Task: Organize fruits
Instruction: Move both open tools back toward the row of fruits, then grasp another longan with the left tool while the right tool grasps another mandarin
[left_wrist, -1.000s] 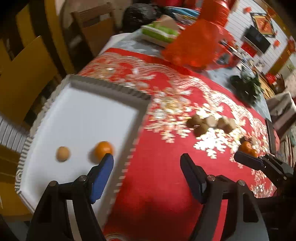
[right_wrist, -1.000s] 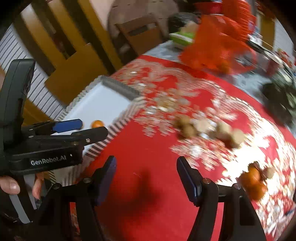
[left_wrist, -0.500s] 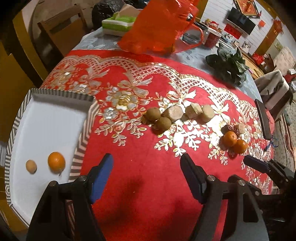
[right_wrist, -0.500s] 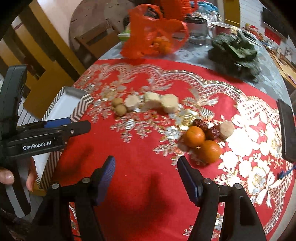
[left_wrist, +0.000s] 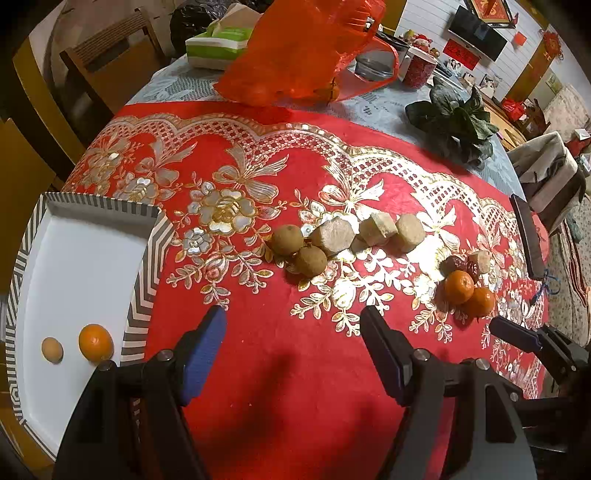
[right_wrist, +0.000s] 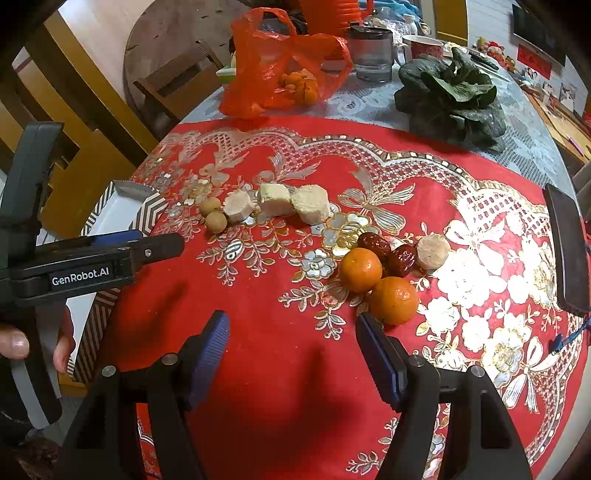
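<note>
Right wrist: tangerine (right_wrist: 393, 300) touches right gripper's (right_wrist: 291, 345) fingertip (right_wrist: 369, 325) (outer side) — ungripped.

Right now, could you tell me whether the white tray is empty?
Not empty. The white tray holds one tangerine and a small brown fruit; the rest is bare.

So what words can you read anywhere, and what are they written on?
"GenRobot.AI": white letters on the side of the left hand-held gripper, seen from the right wrist view.
Red wall decorations in the background: they carry markings, too small and blurred to read.
Nothing else readable.
</note>
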